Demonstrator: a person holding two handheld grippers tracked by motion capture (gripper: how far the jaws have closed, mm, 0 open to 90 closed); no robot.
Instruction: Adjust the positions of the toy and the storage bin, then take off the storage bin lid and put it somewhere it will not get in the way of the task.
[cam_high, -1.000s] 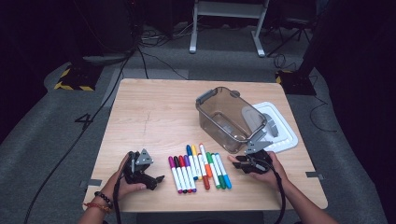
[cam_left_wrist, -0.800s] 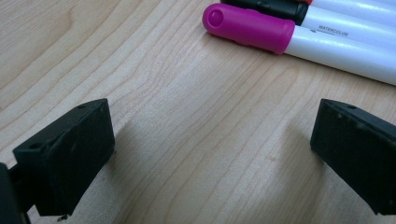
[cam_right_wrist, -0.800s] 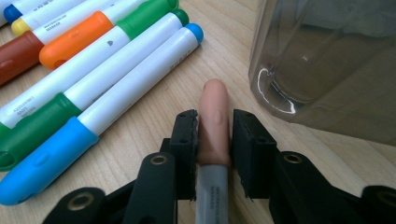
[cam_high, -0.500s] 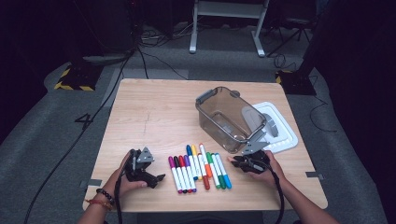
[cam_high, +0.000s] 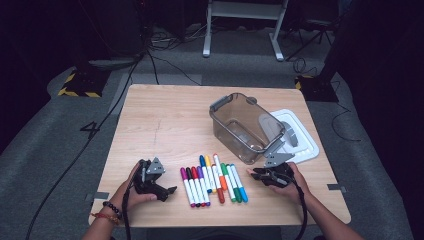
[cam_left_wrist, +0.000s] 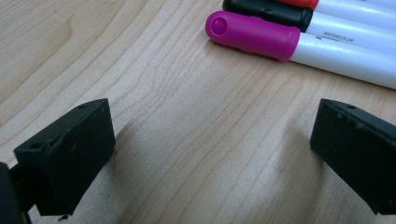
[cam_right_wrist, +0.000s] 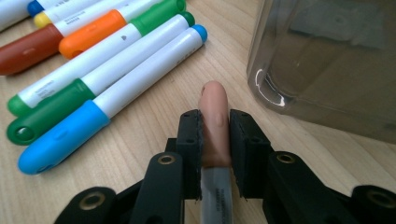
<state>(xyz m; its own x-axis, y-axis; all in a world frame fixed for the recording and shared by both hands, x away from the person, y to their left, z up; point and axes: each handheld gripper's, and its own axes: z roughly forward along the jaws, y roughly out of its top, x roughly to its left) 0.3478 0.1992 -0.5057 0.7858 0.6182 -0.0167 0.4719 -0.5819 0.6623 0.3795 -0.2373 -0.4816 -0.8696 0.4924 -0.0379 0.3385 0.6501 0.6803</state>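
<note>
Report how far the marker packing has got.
Done: nothing lies in the clear bin yet. In hand: the right tool is shut on a peach-capped marker beside the bin. Left: the row of markers on the table, and the lid lying off the bin. The left tool stands open near the magenta marker.

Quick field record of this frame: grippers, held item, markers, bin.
right gripper: shut on peach marker
left gripper: open, fingers on table, nothing between them
marker row: lying side by side between the grippers
nearest to left gripper: magenta marker
bin: clear, upright, beyond the right gripper
lid: white, flat beside the bin
</note>
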